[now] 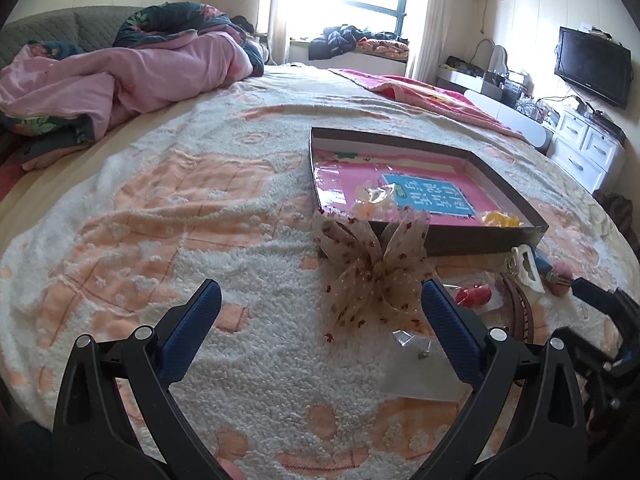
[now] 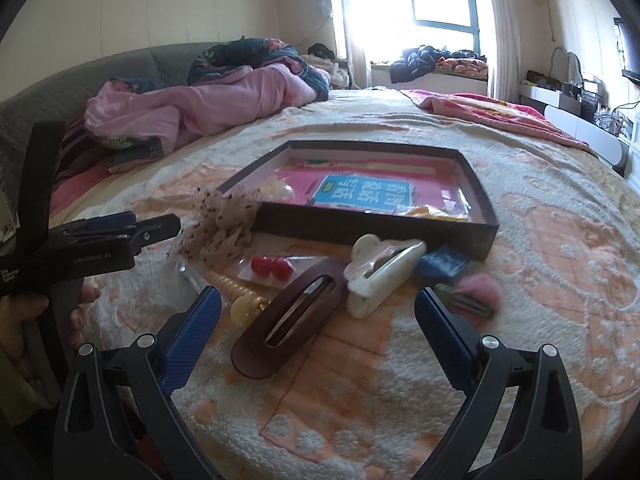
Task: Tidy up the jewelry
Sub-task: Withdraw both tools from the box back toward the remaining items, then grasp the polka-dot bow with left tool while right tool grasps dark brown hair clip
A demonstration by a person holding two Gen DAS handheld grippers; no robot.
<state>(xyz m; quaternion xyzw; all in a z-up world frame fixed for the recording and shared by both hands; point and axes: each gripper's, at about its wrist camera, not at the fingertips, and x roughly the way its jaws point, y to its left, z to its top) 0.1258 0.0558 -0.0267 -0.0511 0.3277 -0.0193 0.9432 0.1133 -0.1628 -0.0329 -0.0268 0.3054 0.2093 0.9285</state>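
A shallow dark box with a pink liner lies on the bed, with small yellow and pearly pieces inside. A dotted beige bow rests against its near corner. My left gripper is open and empty, just before the bow, above a clear bag with studs. My right gripper is open and empty over a maroon oval clip. Beside that clip lie a white claw clip, red beads, a blue piece and a pink fuzzy clip.
The bed is covered by a cream and orange fuzzy blanket. A pink quilt is heaped at the far left. A white dresser and TV stand at the right. The left gripper shows at the left of the right wrist view.
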